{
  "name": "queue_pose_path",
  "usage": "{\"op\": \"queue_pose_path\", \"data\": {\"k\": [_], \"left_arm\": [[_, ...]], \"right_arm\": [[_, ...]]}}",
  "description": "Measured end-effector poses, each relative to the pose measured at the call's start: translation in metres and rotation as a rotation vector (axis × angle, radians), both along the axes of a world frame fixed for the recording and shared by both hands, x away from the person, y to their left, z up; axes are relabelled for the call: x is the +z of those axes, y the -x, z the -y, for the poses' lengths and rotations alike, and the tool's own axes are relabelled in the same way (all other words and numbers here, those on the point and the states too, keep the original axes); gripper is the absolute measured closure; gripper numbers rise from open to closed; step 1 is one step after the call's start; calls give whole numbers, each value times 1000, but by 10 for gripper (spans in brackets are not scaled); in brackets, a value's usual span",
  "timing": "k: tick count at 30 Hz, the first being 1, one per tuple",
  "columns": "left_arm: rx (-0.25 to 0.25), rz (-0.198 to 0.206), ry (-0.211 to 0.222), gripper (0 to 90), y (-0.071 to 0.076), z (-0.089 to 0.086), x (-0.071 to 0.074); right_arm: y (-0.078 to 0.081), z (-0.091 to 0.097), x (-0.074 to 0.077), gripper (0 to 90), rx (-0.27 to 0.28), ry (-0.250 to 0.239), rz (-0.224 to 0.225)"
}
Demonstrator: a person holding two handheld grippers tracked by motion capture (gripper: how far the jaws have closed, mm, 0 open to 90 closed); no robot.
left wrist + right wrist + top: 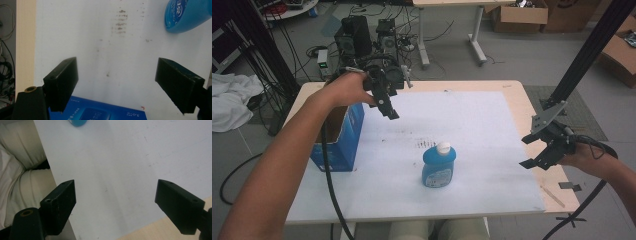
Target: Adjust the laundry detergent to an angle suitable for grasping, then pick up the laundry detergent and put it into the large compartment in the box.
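I see bright, even light on the white sheet [472, 125]. Shadows are soft. My close views look a bit blurry and washed out.

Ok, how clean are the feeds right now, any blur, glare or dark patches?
High view: sharp, evenly lit, the blue bottle legible. Left gripper view: the white mat is washed out and the bottle soft. Right gripper view: slightly soft, jaws dark, no glare.

The blue bottle [78, 122] is being cropped by the top edge, and the blue box [100, 111] by the bottom edge.
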State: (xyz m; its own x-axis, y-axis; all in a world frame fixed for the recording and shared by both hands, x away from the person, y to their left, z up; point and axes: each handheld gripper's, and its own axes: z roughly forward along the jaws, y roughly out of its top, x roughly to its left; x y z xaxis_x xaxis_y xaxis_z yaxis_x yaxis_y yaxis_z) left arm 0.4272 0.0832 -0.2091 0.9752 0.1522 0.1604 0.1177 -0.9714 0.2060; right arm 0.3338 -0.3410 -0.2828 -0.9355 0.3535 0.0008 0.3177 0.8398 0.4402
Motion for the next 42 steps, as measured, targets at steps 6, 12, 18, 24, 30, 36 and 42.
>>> {"op": "queue_pose_path", "data": {"k": [6,12,18,24,30,36,42], "left_arm": [[2,1,1,193,1,-1,0],[-2,3,8,194,2,2,1],[-4,6,5,193,2,2,1],[13,-1,30,189,0,2,3],[22,2,16,181,6,10,5],[42,12,6,194,11,16,8],[71,1,40,189,16,18,10]], "right_arm": [[-1,-4,0,171,8,7,1],[-1,-6,2,172,9,1,11],[-2,-7,3,172,9,-2,13],[-3,-8,4,167,15,-7,23],[-4,-9,1,165,16,-16,23],[-5,-10,-4,165,22,-20,21],[-6,-12,-5,165,33,-21,21]]}}
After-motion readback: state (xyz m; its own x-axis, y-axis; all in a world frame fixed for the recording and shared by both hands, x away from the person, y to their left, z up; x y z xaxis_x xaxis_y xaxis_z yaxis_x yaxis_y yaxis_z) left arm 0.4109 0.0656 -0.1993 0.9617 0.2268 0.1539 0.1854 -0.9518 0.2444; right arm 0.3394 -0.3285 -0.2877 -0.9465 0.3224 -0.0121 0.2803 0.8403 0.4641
